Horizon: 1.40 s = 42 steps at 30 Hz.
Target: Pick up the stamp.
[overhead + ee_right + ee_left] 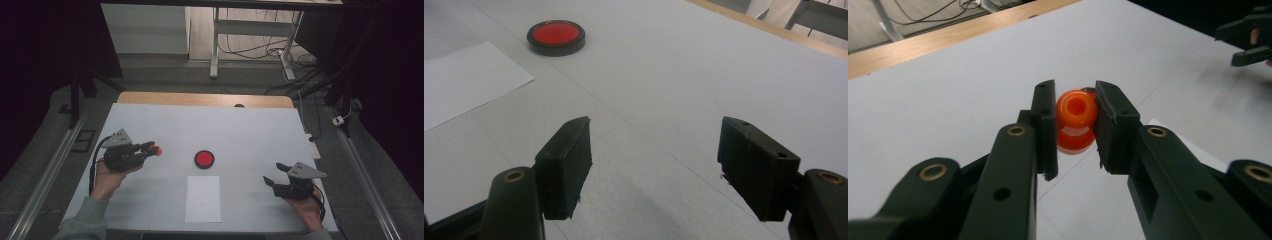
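orange bead: sides hidden by tongs | right tongs: bodies cut off at bottom edge

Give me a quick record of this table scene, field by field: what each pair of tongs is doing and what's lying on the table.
left tongs: shut on the orange bead, held above the table
right tongs: open, nothing between them
red disc: flat on the table, mid-table, between the two hands
white sheet: flat, just on the near side of the red disc
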Available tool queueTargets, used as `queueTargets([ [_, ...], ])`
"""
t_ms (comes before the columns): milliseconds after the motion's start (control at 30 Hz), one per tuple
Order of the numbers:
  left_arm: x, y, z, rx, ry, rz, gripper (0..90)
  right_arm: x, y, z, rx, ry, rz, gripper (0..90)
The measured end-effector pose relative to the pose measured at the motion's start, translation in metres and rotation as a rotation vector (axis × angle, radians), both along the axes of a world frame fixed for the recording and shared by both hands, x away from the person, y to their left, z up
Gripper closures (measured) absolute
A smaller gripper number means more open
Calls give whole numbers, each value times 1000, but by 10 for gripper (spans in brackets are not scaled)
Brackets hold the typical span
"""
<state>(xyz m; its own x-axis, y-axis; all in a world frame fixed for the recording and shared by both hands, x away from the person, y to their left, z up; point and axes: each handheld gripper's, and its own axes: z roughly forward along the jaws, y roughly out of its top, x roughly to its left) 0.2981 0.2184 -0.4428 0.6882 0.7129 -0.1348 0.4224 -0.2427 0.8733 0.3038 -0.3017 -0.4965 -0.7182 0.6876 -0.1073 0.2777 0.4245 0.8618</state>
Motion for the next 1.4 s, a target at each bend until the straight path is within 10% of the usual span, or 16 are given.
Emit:
queueTargets([
  [1400,12,-69,1,36,8,-158,723,0,6,0,-13,-1,13,291],
])
